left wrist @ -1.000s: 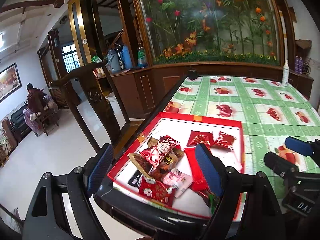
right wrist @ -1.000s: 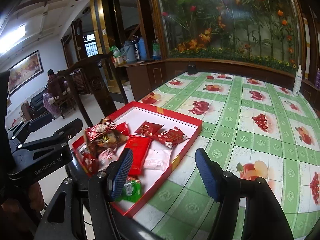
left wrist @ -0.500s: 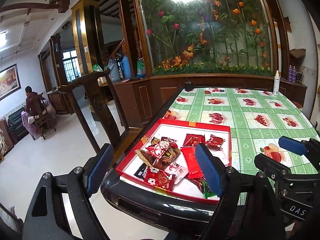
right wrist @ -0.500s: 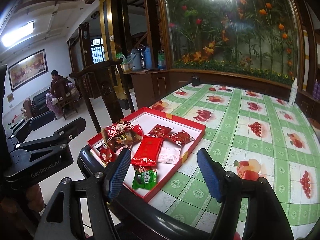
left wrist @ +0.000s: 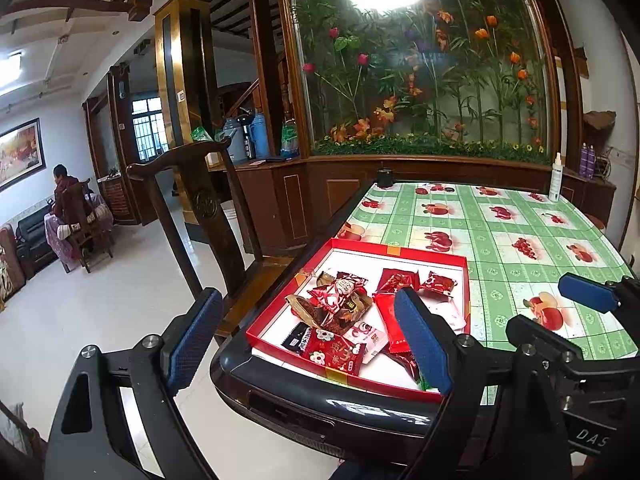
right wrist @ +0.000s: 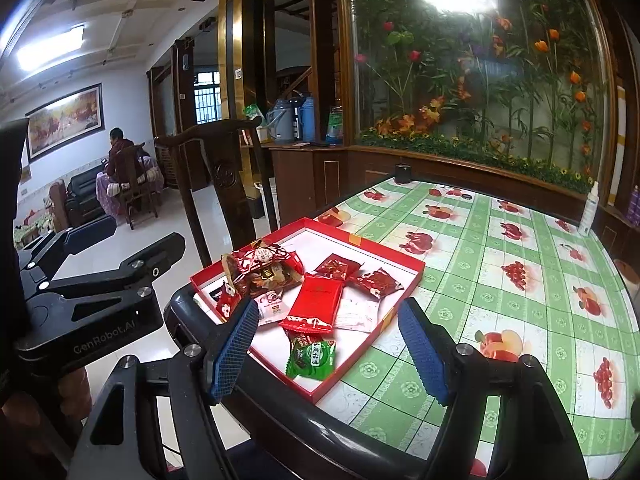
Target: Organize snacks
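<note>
A shallow red tray (left wrist: 424,251) (right wrist: 362,244) with a white floor sits at the near left corner of the table. It holds several snack packets: a heap of red and brown ones (left wrist: 336,300) (right wrist: 264,270), a flat red packet (right wrist: 318,300), a white one (right wrist: 356,314) and a green one (right wrist: 312,358). My left gripper (left wrist: 306,344) is open and empty, held back off the table's near edge. My right gripper (right wrist: 332,354) is open and empty, just short of the tray. Each gripper shows in the other's view (left wrist: 560,320) (right wrist: 100,280).
The table (right wrist: 500,264) has a green checked fruit-print cloth and a dark rounded rim. A spray bottle (left wrist: 555,178) and a small dark cup (left wrist: 385,178) stand at its far end. A dark wooden chair (left wrist: 200,216) stands left of the table. A planter wall lies behind.
Both grippers have pulled back and away from the tray, which now looks smaller and farther. Both stay open and empty. The snacks have not moved.
</note>
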